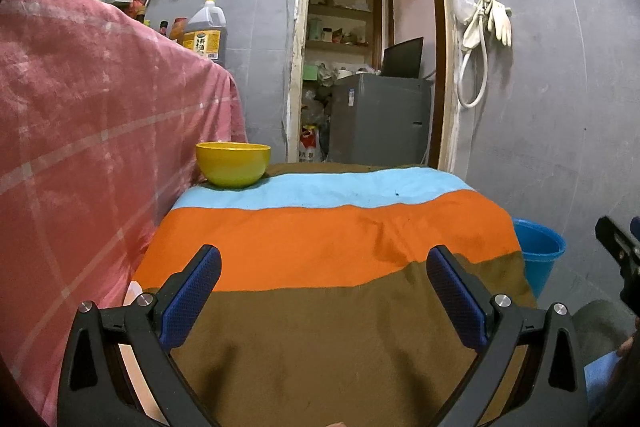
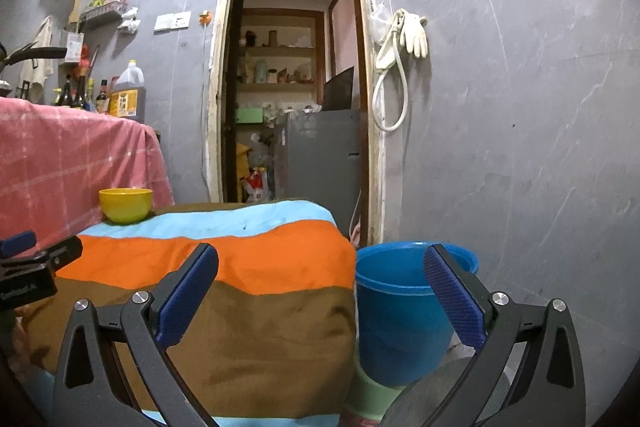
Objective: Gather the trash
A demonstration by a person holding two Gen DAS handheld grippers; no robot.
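A yellow bowl (image 1: pixel 233 164) stands at the far left corner of a low table under a striped cloth (image 1: pixel 320 239); it also shows in the right wrist view (image 2: pixel 125 205). A blue bucket (image 2: pixel 402 311) stands on the floor at the table's right side; its rim shows in the left wrist view (image 1: pixel 540 247). My left gripper (image 1: pixel 324 267) is open and empty above the table's near part. My right gripper (image 2: pixel 322 265) is open and empty, over the table's right edge and the bucket. No loose trash shows on the cloth.
A taller surface under a pink checked cloth (image 1: pixel 92 131) rises at the left, with bottles and an oil jug (image 1: pixel 206 33) behind. An open doorway (image 1: pixel 368 47) with a grey cabinet (image 1: pixel 380 119) lies ahead. A hose and gloves (image 1: pixel 486 31) hang on the grey wall.
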